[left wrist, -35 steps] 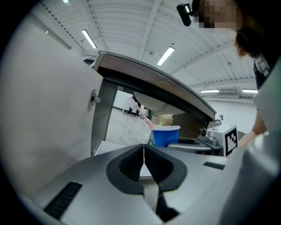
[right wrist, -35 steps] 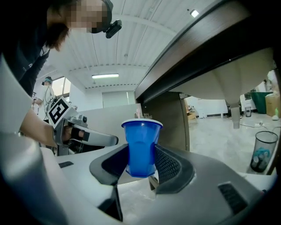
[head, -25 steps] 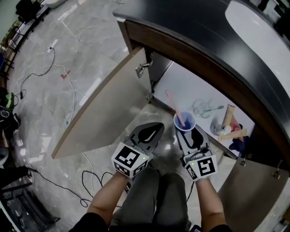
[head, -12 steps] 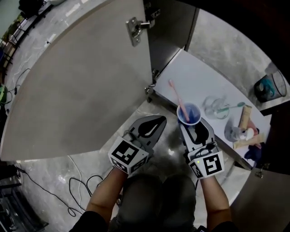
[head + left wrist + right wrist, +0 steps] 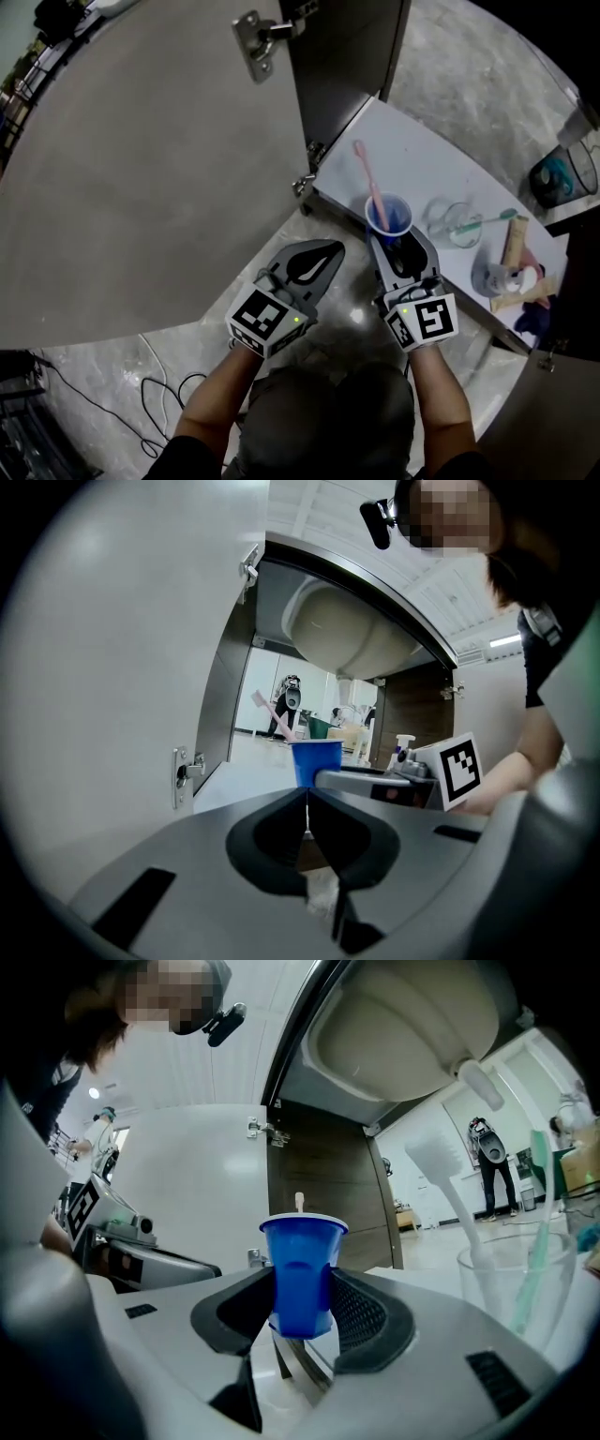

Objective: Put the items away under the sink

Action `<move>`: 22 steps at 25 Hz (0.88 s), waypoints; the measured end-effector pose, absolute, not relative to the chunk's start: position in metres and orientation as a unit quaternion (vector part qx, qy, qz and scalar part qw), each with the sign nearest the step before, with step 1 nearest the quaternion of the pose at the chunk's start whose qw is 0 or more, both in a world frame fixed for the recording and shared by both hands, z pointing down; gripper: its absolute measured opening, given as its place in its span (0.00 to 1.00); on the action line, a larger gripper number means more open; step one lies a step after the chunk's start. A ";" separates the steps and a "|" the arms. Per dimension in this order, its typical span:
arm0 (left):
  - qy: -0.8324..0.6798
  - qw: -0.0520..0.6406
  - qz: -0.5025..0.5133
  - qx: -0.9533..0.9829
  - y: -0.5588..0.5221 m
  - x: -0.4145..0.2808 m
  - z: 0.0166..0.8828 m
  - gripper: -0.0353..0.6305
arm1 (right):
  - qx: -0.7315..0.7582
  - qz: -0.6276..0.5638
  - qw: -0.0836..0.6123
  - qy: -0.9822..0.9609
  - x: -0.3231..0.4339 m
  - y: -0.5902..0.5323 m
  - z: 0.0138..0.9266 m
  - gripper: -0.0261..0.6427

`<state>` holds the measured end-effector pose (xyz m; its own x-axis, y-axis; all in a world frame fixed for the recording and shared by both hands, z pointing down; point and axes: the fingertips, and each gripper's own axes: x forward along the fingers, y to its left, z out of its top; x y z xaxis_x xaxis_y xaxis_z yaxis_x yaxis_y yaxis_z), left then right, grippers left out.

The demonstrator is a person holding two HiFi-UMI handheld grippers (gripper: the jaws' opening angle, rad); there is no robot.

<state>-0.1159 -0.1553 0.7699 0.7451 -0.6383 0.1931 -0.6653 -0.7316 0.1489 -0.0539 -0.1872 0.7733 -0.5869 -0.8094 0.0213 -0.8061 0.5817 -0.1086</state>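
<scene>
My right gripper's [image 5: 302,1312] fingers [image 5: 367,1321] clamp the blue cup [image 5: 302,1265], with a pink toothbrush [image 5: 368,183] standing in it, just over the cabinet shelf's [image 5: 431,159] front edge. My left gripper's [image 5: 323,251] fingers are pressed together on nothing, just short of that shelf.

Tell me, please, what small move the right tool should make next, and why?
Probably ease the right tool forward and set the blue cup down on the white shelf. Its jaws grip the cup, which hangs near the shelf's front edge, and bare shelf lies beside the clear glass.
</scene>
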 end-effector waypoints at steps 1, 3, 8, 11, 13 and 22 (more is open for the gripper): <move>-0.348 0.099 0.064 0.930 -0.157 -0.113 0.768 0.07 | -0.458 -0.053 0.016 0.887 -0.053 -0.192 0.774 0.34; -0.343 0.094 0.064 0.933 -0.159 -0.109 0.767 0.07 | -0.469 -0.052 0.017 0.882 -0.050 -0.202 0.775 0.34; -0.342 0.091 0.063 0.933 -0.171 -0.109 0.770 0.07 | -0.489 -0.058 0.012 0.870 -0.050 -0.229 0.784 0.34; -0.347 0.090 0.056 0.932 -0.176 -0.110 0.770 0.07 | -0.496 -0.062 0.007 0.866 -0.049 -0.239 0.790 0.34; -0.351 0.086 0.054 0.931 -0.179 -0.110 0.770 0.07 | -0.498 -0.063 0.004 0.865 -0.050 -0.242 0.791 0.34; -0.348 0.080 0.057 0.932 -0.184 -0.098 0.773 0.07 | -0.509 -0.051 -0.025 0.859 -0.057 -0.249 0.793 0.34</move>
